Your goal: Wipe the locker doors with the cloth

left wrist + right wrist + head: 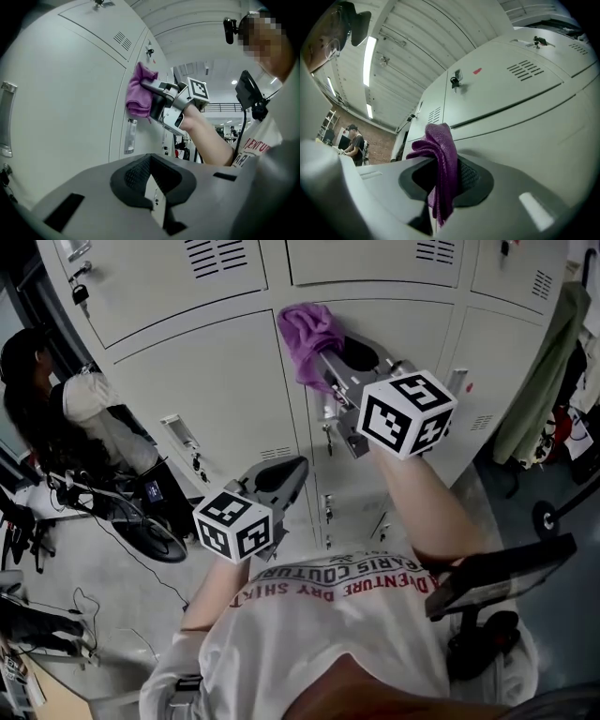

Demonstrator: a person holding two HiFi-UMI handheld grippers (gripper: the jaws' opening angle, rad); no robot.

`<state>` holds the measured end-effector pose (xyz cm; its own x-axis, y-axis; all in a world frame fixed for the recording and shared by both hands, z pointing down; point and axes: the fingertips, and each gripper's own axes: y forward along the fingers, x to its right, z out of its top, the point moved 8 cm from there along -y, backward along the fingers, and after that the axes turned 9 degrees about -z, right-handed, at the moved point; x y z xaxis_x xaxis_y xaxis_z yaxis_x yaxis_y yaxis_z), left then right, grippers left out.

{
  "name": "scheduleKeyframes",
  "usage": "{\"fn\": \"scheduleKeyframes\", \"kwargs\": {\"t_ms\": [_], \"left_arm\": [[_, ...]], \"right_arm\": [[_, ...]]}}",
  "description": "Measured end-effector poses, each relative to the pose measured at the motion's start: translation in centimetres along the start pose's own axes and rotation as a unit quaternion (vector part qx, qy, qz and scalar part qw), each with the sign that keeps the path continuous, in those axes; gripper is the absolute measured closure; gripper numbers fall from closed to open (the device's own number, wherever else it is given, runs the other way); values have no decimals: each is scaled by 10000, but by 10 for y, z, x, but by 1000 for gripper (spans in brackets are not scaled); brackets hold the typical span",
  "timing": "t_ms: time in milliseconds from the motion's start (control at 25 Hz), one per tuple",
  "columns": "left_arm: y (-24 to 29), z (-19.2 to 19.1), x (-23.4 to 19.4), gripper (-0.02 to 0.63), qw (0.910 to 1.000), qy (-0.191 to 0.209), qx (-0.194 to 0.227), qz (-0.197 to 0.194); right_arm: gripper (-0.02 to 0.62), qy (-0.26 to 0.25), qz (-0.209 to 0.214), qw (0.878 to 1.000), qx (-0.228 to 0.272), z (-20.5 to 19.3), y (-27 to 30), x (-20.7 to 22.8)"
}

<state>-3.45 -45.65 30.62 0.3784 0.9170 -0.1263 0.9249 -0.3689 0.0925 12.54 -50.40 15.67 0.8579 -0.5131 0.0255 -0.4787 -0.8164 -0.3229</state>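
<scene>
Right tongs (440,187) are clamped on a pinch of the purple cloth (443,159). The rest stands bunched above the tips and is pressed against a locker door (403,334) near its upper left corner, by the seam. Left tongs (152,197) are closed on nothing and hang lower down, just off the doors, idle. Risks as I read them: your hold is on a narrow fold only, so a hard drag across the metal could pull the cloth out or roll it back. The bare tips would then scrape the paint, so keep the wad between the tips and the door. A key (328,423) hangs from a lock just below the cloth. A downward stroke there may snag a loose fold, tug the key or rattle the latch, so steer round it. The bunched cloth touches little of the door at a time, so patches may get missed. A seated person (37,399) is at the far left beside the lockers, with cables on the floor (112,596) near them, so watch your step if you work that way. Containers: every locker in view is shut, so you cannot tell what is inside any of them. Another key (455,80) sits in a lock higher up.
</scene>
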Motion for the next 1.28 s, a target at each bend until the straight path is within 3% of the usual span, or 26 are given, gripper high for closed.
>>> {"fn": "scheduleKeyframes", "kwargs": {"t_ms": [200,440,600,840,1280], "left_arm": [[0,3,-1,606,10000,22,46,76],[-2,4,-8,606,9998,-25,116,157],[4,4,-8,606,9998,-46,160,101],[16,-1,-5,606,9999,-93,94,-79],[29,-8,-2,606,9997,-100,-62,-212]], "right_arm": [[540,-146,-304,9993,-165,-8,14,5],[540,-397,-306,9984,-244,-7,16,7],[540,-425,-273,9982,-327,-5,14,13],[538,-449,-595,9967,-335,0,-4,37],[538,-527,-1929,9798,32,28,-68,124]]}}
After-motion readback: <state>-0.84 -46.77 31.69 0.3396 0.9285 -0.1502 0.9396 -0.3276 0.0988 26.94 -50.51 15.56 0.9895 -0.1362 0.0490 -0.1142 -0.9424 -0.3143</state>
